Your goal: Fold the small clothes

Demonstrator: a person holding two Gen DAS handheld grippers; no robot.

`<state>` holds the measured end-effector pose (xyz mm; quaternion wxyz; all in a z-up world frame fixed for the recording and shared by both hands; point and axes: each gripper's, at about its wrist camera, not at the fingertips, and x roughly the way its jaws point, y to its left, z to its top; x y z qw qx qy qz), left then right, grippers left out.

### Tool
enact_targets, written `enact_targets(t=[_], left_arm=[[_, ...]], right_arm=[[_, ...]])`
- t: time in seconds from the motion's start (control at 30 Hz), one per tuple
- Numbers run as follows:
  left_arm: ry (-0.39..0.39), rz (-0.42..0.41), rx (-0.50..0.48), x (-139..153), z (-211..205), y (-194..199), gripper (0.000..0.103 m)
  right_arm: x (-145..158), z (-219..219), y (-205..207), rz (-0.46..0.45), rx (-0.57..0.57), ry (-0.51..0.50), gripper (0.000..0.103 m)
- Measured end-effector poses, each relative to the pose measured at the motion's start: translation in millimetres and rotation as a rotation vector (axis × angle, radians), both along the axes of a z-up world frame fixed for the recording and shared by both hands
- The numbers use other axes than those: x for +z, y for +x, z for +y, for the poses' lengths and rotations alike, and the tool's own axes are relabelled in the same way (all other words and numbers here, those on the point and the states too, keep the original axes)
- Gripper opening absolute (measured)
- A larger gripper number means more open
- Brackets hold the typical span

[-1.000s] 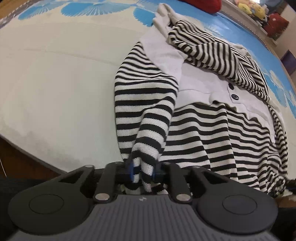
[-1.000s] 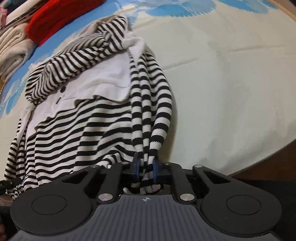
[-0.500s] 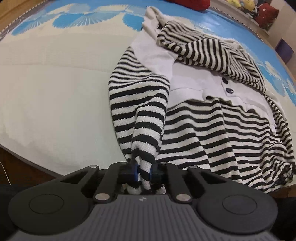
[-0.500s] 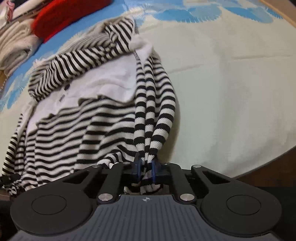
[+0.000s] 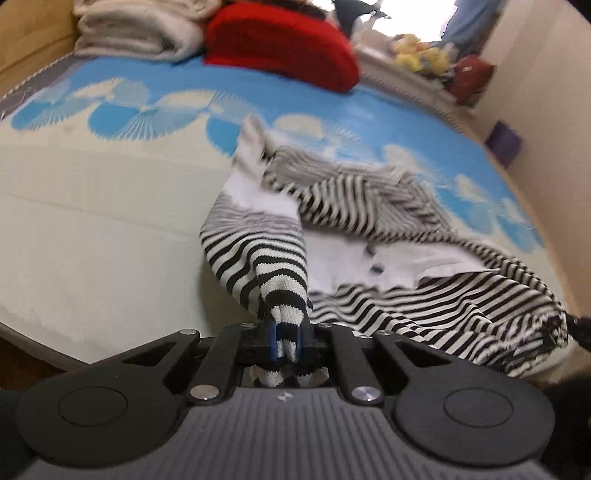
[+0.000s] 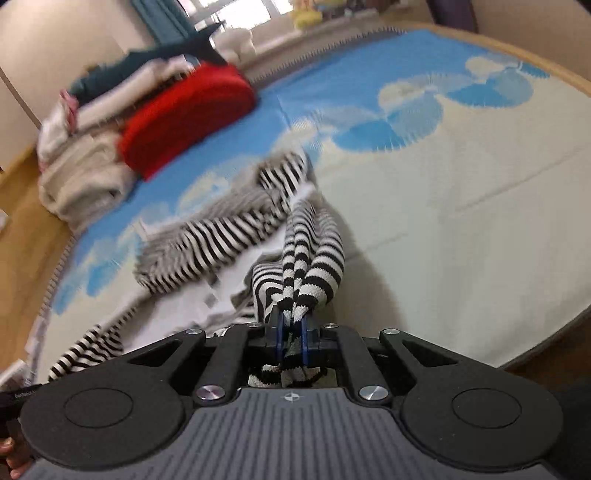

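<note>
A black-and-white striped top (image 5: 424,295) with a white buttoned panel lies crumpled on a cream and blue mat (image 5: 92,221). My left gripper (image 5: 286,341) is shut on a bunched striped corner of it, lifted off the mat. In the right wrist view, my right gripper (image 6: 291,339) is shut on another bunched striped corner of the same striped top (image 6: 221,240), also raised. The cloth hangs from both grips toward the mat (image 6: 461,221). Both views are blurred by motion.
A red folded garment (image 5: 280,48) and a stack of cream folded cloth (image 5: 136,33) sit at the mat's far end. The red garment (image 6: 188,114) and cream stack (image 6: 85,173) lie far left in the right wrist view. A wooden floor edges the mat.
Both grippers tightened on the striped corners and rose, tilting up so the far end of the mat and the folded stack came into view. The held corners lifted off the mat.
</note>
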<state>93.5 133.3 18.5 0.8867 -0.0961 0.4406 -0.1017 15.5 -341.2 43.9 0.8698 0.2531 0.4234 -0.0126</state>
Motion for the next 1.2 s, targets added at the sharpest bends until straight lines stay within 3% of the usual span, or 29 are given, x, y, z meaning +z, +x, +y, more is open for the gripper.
enact_targets(t=[0.17, 0.33, 0.5, 0.67, 0.8, 0.87, 0.93, 1.03, 1.13, 1.2], left_arm=[[-0.065, -0.019, -0.082, 38, 15, -41, 0.009], [-0.128, 0.018, -0.095, 39, 23, -34, 0.009], [-0.115, 0.064, -0.079, 8, 18, 47, 0.009], [-0.083, 0.213, -0.03, -59, 17, 153, 0.01], [-0.119, 0.285, -0.017, -91, 21, 198, 0.016], [-0.188, 0.301, 0.054, -93, 33, 206, 0.021], [-0.293, 0.265, 0.118, -85, 51, 206, 0.03], [-0.359, 0.175, 0.177, -70, 76, 196, 0.044], [-0.281, 0.173, 0.15, -70, 84, 190, 0.045], [-0.193, 0.2, 0.11, -77, 82, 187, 0.045]], right_arm=[[64, -13, -49, -0.103, 0.004, 0.047, 0.008], [85, -13, -69, -0.135, 0.007, 0.048, 0.008], [53, -19, -11, -0.07, 0.0, 0.042, 0.008], [6, -20, 78, 0.034, 0.034, -0.009, 0.008], [-39, -21, 143, 0.144, 0.072, -0.062, 0.008], [-59, -26, 167, 0.191, 0.07, -0.041, 0.009], [-69, -29, 179, 0.217, 0.058, -0.028, 0.012], [-59, -39, 179, 0.16, -0.033, -0.073, 0.024], [-40, -49, 170, 0.064, -0.064, -0.183, 0.031], [-39, -54, 165, 0.052, -0.022, -0.178, 0.033]])
